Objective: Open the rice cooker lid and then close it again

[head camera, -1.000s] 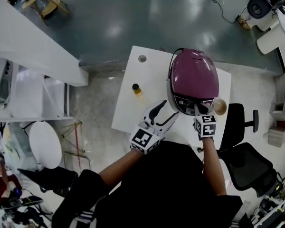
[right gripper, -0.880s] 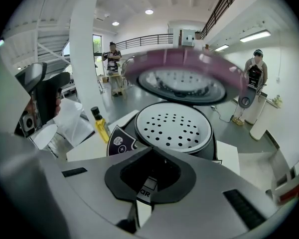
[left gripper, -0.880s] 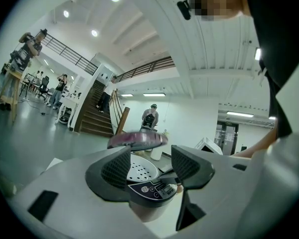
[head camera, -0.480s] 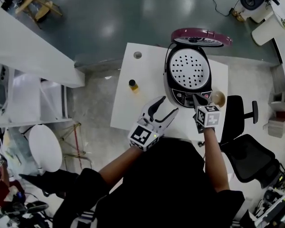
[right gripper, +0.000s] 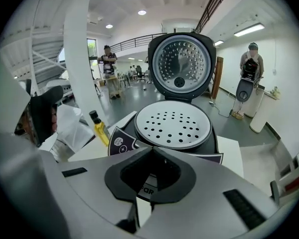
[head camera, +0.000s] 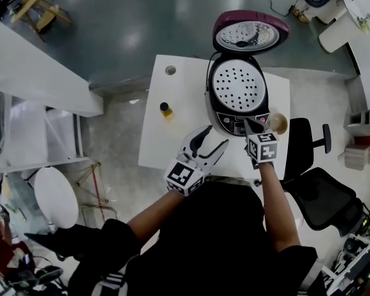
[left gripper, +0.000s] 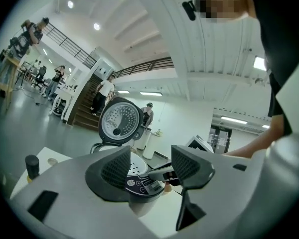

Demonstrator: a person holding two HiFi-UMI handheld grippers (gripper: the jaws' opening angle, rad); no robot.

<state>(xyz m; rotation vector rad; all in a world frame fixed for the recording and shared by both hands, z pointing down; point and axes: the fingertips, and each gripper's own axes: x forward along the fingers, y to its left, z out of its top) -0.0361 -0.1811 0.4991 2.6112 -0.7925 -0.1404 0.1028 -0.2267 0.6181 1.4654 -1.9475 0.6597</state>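
1. Head view: the maroon-and-black rice cooker point(head camera: 217, 106) stands at the far right of the white tabletop point(head camera: 179, 125). Its round maroon lid point(head camera: 251, 32) is swung up and back on its rear hinge, so the opening half of the task looks done and closing is what remains. The white perforated inner plate point(head camera: 237, 86) lies exposed. The right gripper point(head camera: 250, 124) points down at the cooker's front control panel, probably because the lid release sits there. The left gripper point(head camera: 211, 139) hangs over the tabletop near the cooker's front left, touching nothing, and seems merely to be waiting. A small yellow bottle with a black cap point(head camera: 166, 110) stands well to the left.

2. Left gripper view: the left gripper point(left gripper: 150, 166) is held level and its jaws stand apart with only air between them. Through the gap the cooker's control panel point(left gripper: 139, 184) shows, with the upright lid point(left gripper: 119, 123) above it.

3. Right gripper view: the right gripper point(right gripper: 150, 151) has its jaws pressed together and holds nothing. Their joined tip sits over the front panel, just short of the perforated plate point(right gripper: 174, 123). I cannot tell whether it touches. The lid point(right gripper: 179, 66) faces the camera fully raised, so closing it calls for a reach up and behind its rim.
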